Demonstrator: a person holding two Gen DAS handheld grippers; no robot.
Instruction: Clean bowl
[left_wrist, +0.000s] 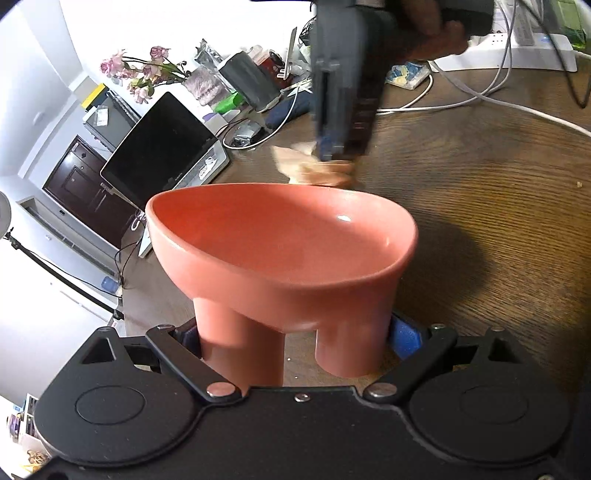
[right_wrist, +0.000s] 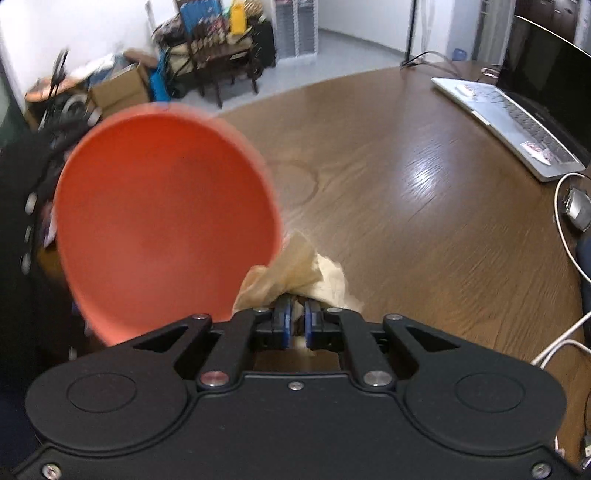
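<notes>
Bowl (left_wrist: 282, 240), left wrist view: centre of frame, raised off the table (left_wrist: 480, 221) and tilted. The left gripper (left_wrist: 295, 339) is closed on its legs, blue pads outside each leg. At upper centre, the right gripper (left_wrist: 334, 157) holds a cloth (left_wrist: 314, 170) just beyond the far rim; contact cannot be determined. Upper left: laptop (left_wrist: 162, 147), flowers (left_wrist: 144, 70). Upper right: cables (left_wrist: 480, 96).

Right wrist view: bowl (right_wrist: 166, 225) fills the left half, its opening facing the camera. The right gripper (right_wrist: 297, 321) is clamped on the cloth (right_wrist: 291, 273), which lies at the bowl's lower-right rim. Table (right_wrist: 406, 192) is dark wood grain; laptop (right_wrist: 517, 125) at upper right.

Risks: a hard wipe could twist the legs out of the pads; the cloth could slip free; a dropped bowl may chip.
</notes>
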